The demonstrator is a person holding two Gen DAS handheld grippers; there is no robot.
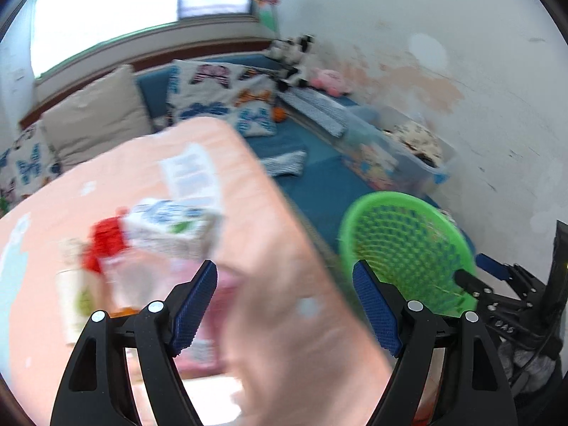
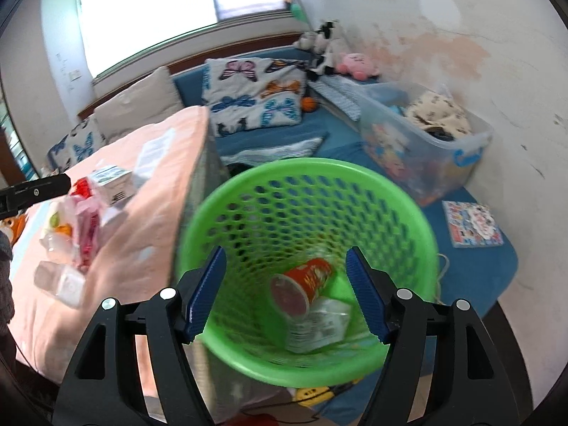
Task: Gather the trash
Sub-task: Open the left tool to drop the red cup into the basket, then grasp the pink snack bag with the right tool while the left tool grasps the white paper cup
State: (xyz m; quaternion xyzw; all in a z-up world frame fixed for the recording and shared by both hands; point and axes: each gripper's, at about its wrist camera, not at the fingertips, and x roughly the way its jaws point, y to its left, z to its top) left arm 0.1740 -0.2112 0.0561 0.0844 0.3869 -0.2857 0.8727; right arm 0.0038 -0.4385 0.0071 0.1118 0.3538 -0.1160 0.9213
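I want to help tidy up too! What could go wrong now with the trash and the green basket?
The trash pile sits close to the pink table's edge, so a clumsy grab might knock pieces onto the floor. The green basket stands beside the table, below its top, so a drop from the table side could miss it. Both views are blurred, so a fast-moving left gripper, jaws open, might bump the milk carton.
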